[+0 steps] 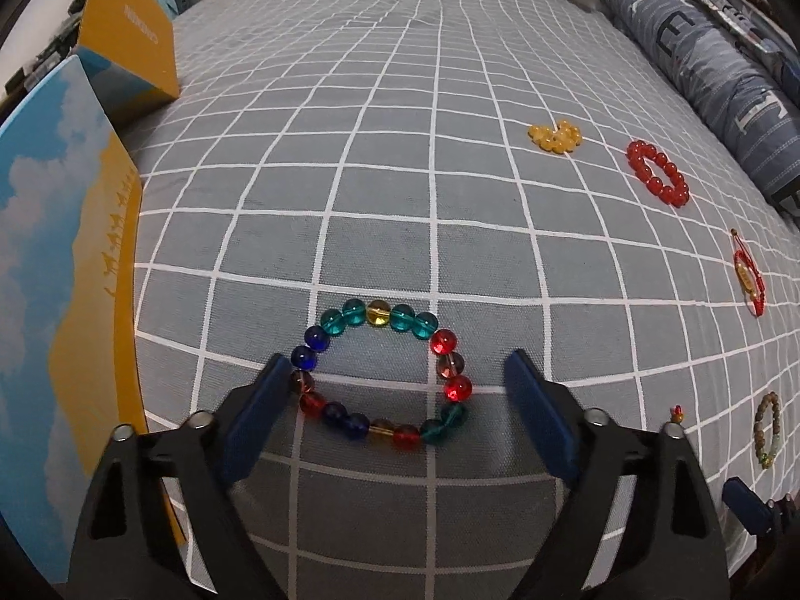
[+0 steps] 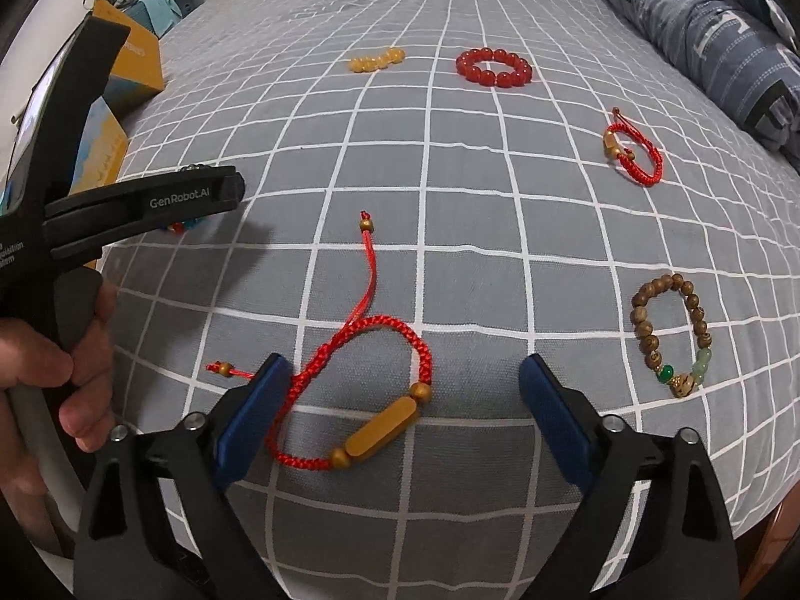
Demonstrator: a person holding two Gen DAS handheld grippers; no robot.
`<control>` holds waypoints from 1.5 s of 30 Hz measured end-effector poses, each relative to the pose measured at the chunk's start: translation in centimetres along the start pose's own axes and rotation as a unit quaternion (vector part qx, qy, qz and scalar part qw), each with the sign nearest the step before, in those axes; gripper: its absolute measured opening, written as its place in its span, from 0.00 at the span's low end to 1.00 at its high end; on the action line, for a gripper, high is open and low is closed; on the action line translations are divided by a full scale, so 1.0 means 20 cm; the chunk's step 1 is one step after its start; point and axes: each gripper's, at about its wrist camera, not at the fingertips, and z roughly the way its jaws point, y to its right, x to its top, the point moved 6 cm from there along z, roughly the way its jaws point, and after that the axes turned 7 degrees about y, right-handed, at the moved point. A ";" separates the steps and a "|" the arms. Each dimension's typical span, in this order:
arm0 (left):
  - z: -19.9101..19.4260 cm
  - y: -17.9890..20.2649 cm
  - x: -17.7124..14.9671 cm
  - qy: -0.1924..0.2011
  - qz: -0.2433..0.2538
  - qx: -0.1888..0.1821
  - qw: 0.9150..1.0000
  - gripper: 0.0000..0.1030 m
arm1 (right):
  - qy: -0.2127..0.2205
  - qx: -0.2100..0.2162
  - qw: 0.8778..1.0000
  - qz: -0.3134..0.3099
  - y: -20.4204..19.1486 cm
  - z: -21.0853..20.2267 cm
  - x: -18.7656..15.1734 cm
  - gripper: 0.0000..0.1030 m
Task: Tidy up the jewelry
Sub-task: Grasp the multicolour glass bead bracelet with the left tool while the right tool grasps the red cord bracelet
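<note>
My left tongs (image 1: 400, 390) stand apart, straddling the glass bracelet (image 1: 385, 375) beside the box (image 1: 65, 250) for a pinch. Right tongs (image 2: 405, 400), apart, likewise bracket the red cord (image 2: 360, 400), farther from that box.

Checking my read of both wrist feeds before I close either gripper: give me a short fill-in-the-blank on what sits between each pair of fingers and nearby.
1. Between the left gripper's open fingers lies a multicoloured ____ bracelet.
2. The right gripper straddles a braided bracelet of ____ cord.
3. The wooden bead bracelet lies to the ____ of the right gripper in its view.

Missing words: bead; red; right
</note>
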 end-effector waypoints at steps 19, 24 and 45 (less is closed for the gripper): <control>-0.06 0.01 0.00 -0.011 0.001 -0.029 1.000 0.17 | 0.004 0.009 1.000 -0.023 -0.07 -0.03 0.01 0.08; -0.10 0.02 0.01 -0.003 0.006 -0.038 0.999 0.17 | 0.008 0.009 1.000 -0.021 -0.07 -0.05 0.02 0.07; -0.27 0.02 0.04 0.030 0.015 -0.045 0.998 0.17 | 0.034 -0.001 0.999 -0.021 -0.09 -0.13 0.07 0.07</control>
